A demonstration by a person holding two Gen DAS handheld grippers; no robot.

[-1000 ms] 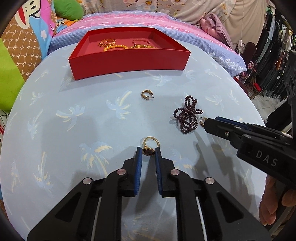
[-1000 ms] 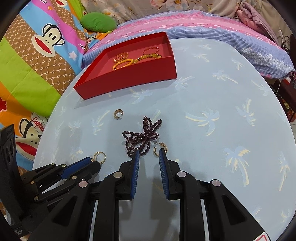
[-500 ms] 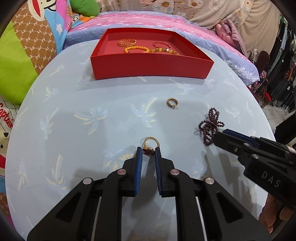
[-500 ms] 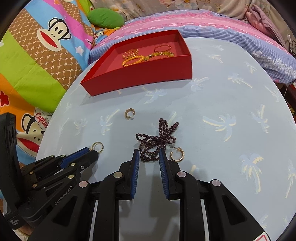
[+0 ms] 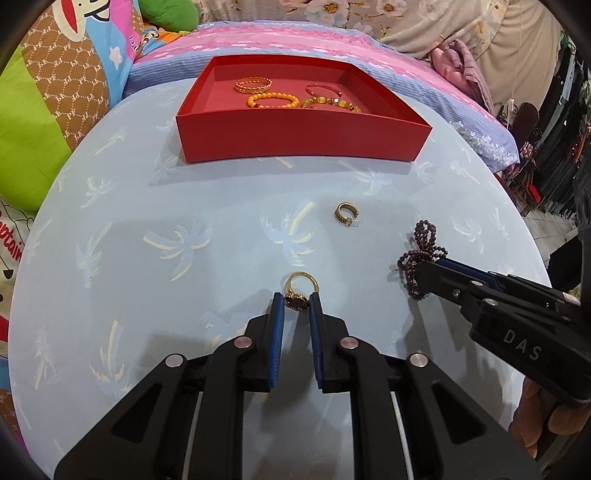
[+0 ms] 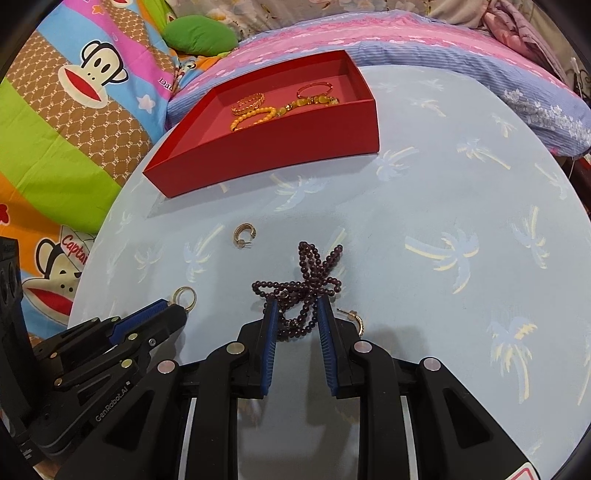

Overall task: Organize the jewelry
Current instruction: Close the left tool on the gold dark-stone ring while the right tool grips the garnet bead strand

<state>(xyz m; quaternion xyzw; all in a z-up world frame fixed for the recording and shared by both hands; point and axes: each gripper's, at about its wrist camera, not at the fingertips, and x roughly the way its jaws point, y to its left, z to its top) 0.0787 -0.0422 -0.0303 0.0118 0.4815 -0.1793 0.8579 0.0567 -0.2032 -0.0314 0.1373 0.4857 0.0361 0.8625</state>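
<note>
Though half-hidden, bead bracelet (image 6: 303, 291) perhaps gripped.

From my seat, the round table (image 5: 155, 206) wears a pale blue cloth printed with palm trees. Behind it, at twelve o'clock in the left camera, I see a pink and lavender striped bedspread (image 5: 280, 40). At ten o'clock lies a bright quilt (image 6: 66, 122) with cartoon monkey faces, and a green cushion (image 6: 199, 35) sits at eleven in the right camera. At two o'clock in the left camera I make out a crumpled mauve cloth (image 5: 461, 62) and dark hanging clothes (image 5: 561, 122).
</note>
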